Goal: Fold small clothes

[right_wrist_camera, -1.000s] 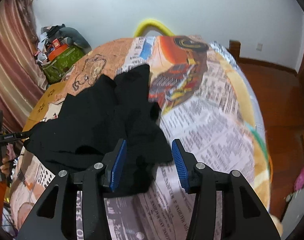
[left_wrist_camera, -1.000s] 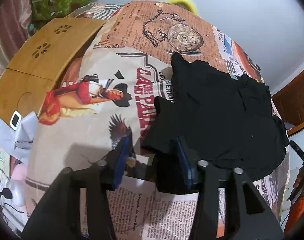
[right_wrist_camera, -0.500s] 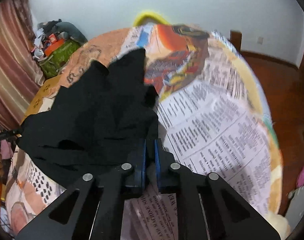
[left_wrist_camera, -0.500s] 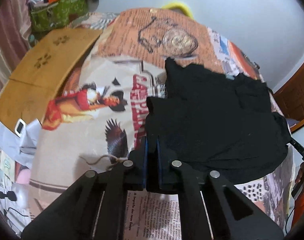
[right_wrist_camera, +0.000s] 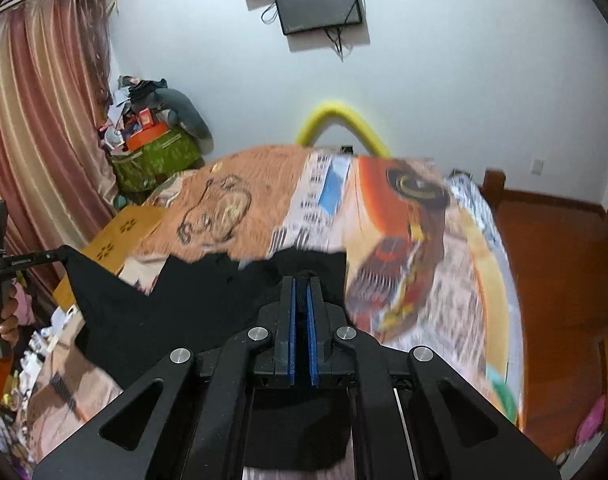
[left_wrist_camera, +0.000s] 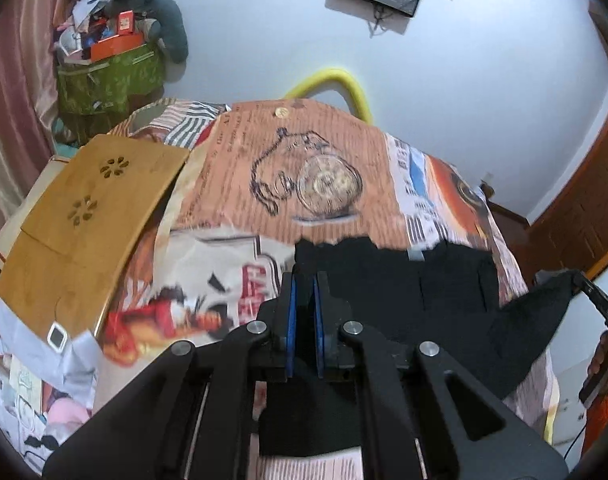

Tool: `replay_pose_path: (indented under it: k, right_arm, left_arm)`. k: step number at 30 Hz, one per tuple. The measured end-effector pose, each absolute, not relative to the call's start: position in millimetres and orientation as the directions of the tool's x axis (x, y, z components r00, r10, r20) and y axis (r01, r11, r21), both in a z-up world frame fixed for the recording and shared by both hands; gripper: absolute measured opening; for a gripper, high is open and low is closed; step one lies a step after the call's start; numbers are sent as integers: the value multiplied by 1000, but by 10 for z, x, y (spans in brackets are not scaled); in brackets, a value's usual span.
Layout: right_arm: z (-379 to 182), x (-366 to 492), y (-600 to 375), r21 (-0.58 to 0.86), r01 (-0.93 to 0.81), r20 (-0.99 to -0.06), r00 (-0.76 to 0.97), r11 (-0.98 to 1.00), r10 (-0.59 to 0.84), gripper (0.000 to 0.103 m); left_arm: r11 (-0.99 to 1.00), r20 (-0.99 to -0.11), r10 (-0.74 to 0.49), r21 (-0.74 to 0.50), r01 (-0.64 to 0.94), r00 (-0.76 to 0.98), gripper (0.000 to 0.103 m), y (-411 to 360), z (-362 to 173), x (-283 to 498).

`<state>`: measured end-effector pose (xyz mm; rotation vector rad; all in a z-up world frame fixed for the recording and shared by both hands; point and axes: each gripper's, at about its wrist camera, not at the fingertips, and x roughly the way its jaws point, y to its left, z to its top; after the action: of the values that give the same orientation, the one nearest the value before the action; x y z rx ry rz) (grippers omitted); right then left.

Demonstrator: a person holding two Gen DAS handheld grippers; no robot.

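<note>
A small black garment (left_wrist_camera: 435, 292) is lifted off the printed bedspread (left_wrist_camera: 304, 168), stretched between both grippers. My left gripper (left_wrist_camera: 302, 280) is shut on one near corner of it, the cloth pinched between the blue pads and hanging below them. In the right wrist view my right gripper (right_wrist_camera: 301, 284) is shut on the other near corner of the black garment (right_wrist_camera: 184, 304). Each view shows the other gripper at its edge holding a stretched point of the cloth. The far part of the garment still lies on the bed.
A wooden lap tray (left_wrist_camera: 84, 216) lies on the bed's left side with a small white device (left_wrist_camera: 57, 336) by its corner. A green bag with clutter (right_wrist_camera: 156, 156) stands by the curtain. A yellow foam arch (right_wrist_camera: 339, 124) rises behind the bed. Wooden floor lies to the right.
Both grippers closed on the near corners of the black garment and rose, lifting its near edge off the bed. The views tilted up toward the wall.
</note>
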<state>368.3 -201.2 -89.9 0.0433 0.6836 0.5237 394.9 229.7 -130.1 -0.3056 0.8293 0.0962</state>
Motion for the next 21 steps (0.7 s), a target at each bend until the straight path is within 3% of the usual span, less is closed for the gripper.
replay_pose_path:
  k: [7, 13, 18, 21]
  right_arm:
    - [-1007, 4307, -1827, 166, -374, -621, 679, 913, 391, 4]
    - [-1475, 4877, -1838, 142, -273, -696, 656, 951, 292, 4]
    - [-1840, 5057, -1808, 109, -253, -744, 621, 961, 247, 4]
    - [-1868, 5041, -1873, 145, -238, -750, 606, 960, 264, 10]
  left_arm:
    - [922, -803, 15, -219, -319, 596, 8, 2623, -1642, 4721]
    - [889, -869, 34, -199, -413, 493, 8, 2859, -2306, 5229]
    - [899, -896, 15, -183, -399, 445, 8, 2813, -2618, 5449]
    - [918, -893, 83, -105, -383, 443, 18, 2724, -2562, 5430]
